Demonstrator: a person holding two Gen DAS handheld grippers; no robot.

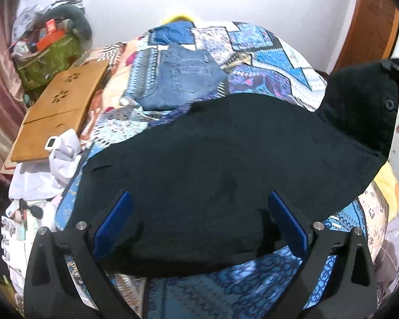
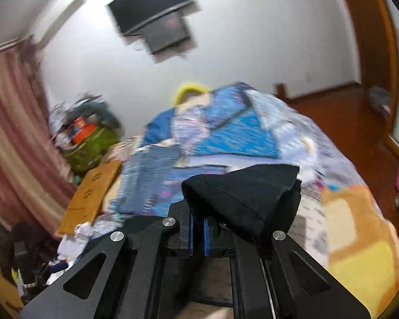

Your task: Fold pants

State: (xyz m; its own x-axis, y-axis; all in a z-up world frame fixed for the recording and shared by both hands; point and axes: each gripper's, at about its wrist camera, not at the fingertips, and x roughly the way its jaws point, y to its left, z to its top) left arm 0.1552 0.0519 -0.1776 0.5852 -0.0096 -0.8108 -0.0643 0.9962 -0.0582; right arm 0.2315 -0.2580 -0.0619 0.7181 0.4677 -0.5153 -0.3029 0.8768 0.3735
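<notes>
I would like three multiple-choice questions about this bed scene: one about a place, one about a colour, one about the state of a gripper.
1. Where do the folded jeans lie?
A. on the bedspread beyond the black pants
B. on the wooden board
C. on the floor

2. What colour are the gripper pads?
A. red
B. blue
C. white

3. What is the state of the right gripper?
A. wide open over the bed
B. shut on the black pants
C. shut on the jeans

Answers:
1 A: the jeans rest on the patterned bedspread, past the black pants, right of the wooden board.
2 B: the left gripper shows blue pads.
3 B: the right gripper has its fingers nearly together with black cloth between them.
</notes>
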